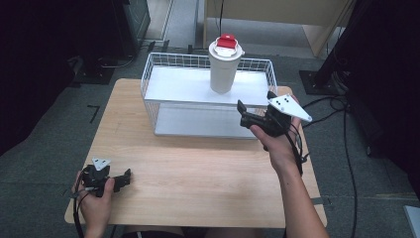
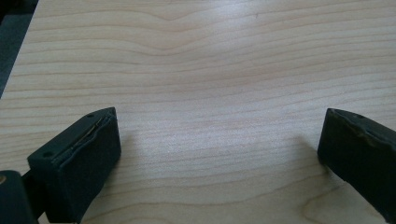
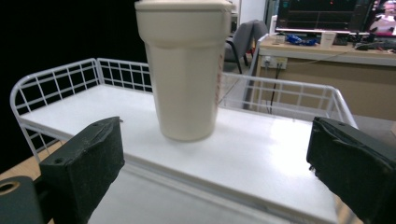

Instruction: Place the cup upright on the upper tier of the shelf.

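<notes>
Your right gripper [image 3: 212, 175], jaws wide and empty, faces the lidded cream tumbler [image 3: 184, 70] upright on the wire rack's upper shelf [image 3: 261, 154]; likely light, smooth-walled, tippable, so grasp mid-body.

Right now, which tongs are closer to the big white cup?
The right tongs. They are open just in front of the cup, which stands on the wire rack's top shelf. The left tongs sit low at the table's near left corner, far away.
</notes>
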A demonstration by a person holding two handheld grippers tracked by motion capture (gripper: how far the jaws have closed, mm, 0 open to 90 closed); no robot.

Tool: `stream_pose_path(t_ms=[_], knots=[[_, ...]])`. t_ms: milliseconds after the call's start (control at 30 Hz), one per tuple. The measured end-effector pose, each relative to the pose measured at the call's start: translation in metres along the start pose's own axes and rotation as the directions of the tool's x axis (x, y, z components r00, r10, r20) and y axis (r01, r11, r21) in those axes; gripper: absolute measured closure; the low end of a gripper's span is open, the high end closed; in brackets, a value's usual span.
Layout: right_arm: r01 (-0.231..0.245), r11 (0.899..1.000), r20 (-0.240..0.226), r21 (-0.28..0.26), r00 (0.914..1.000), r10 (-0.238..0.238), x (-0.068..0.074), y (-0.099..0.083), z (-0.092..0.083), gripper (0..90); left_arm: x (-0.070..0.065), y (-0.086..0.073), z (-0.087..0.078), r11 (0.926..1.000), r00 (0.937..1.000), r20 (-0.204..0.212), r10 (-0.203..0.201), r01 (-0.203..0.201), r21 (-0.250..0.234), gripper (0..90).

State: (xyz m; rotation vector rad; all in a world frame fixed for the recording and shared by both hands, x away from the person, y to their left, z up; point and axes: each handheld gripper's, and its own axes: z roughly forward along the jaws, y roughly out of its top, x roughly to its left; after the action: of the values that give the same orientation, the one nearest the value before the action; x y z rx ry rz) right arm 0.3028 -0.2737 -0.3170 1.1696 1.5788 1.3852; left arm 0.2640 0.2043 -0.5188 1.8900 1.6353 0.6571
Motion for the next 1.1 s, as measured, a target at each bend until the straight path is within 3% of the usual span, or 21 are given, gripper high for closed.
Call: stream_pose_path(t_ms=[300, 433, 800, 1100], knots=[[-0.011, 1.000, 0.034, 0.012, 0.9994, 0.011, -0.019, -0.030, -0.029, 2.9, 0.000, 0.000, 0.000, 1.0000, 1.0000, 0.001, -0.001, 0.001, 0.000, 0.0], [0.005, 1.000, 0.060, 0.031, 0.9982, -0.007, -0.025, -0.044, -0.040, 2.4, 0.000, 0.000, 0.000, 1.0000, 1.0000, 0.001, -0.001, 0.001, 0.000, 0.0], [0.008, 0.997, 0.117, 0.080, 0.9930, -0.017, -0.034, -0.088, -0.065, 1.9, 0.000, 0.000, 0.000, 1.0000, 1.0000, 0.000, 0.002, -0.002, 0.001, 0.0], [-0.048, 0.992, 0.167, 0.117, 0.9856, 0.028, -0.048, -0.127, -0.083, 1.9, 0.000, 0.000, 0.000, 1.0000, 1.0000, 0.000, 0.000, 0.000, -0.001, 0.0]])
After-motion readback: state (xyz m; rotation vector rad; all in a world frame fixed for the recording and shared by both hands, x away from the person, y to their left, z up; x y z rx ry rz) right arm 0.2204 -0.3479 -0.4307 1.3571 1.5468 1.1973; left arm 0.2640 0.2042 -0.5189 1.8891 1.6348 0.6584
